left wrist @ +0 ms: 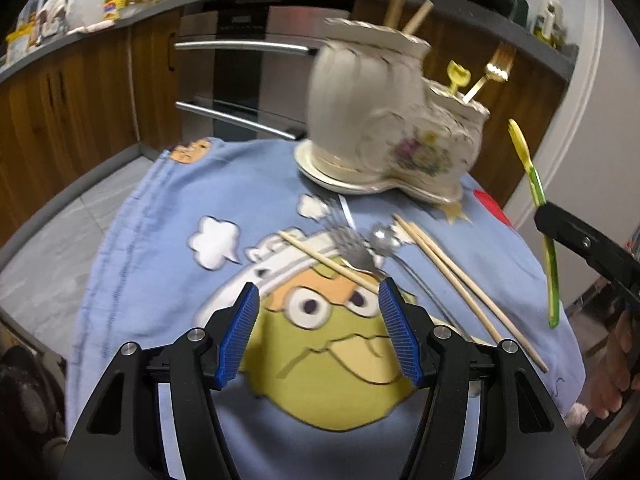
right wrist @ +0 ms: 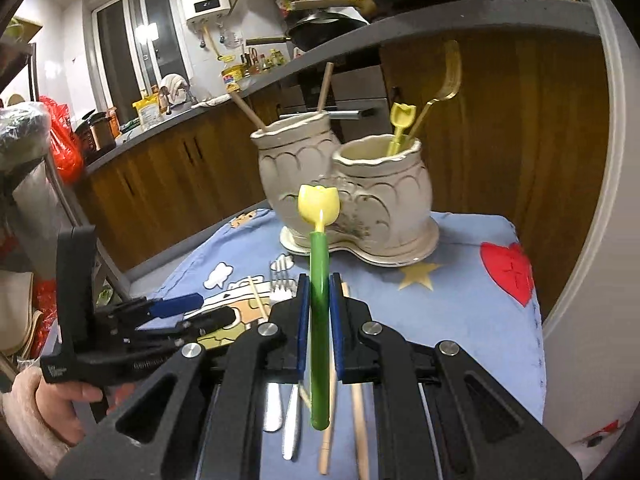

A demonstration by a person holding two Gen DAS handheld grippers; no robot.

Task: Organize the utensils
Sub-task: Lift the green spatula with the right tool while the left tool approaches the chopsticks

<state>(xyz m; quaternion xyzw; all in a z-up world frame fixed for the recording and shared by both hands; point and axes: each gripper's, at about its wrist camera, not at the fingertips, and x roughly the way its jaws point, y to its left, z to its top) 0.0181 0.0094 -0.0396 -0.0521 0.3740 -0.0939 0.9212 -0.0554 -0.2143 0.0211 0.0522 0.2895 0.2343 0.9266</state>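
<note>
Currently the right gripper (right wrist: 319, 304) is clamped on the green handle of a yellow tulip-headed spoon (right wrist: 319, 240), which stands upright at the centre of the right wrist view with its head up, well clear of the cloth. The grip sits mid-handle, presumably so the lower end can be dropped into a pot. Behind it, at centre right, is the twin-pot ceramic holder (right wrist: 352, 200) on its saucer: the taller left pot carries wooden chopsticks, the lower right pot a matching yellow spoon (right wrist: 401, 120) and a gold fork (right wrist: 448, 76), so sorting appears to go by type and the right pot is the likely target. The left gripper (left wrist: 318, 308) hangs open and empty, low in its own frame, over the blue cartoon cloth (left wrist: 160, 200) on the bench. Just ahead of its tips lie a steel fork (left wrist: 352, 246), a steel spoon (left wrist: 384, 236) and loose chopsticks (left wrist: 460, 280), still unsorted; it looks positioned for the next pick.
</note>
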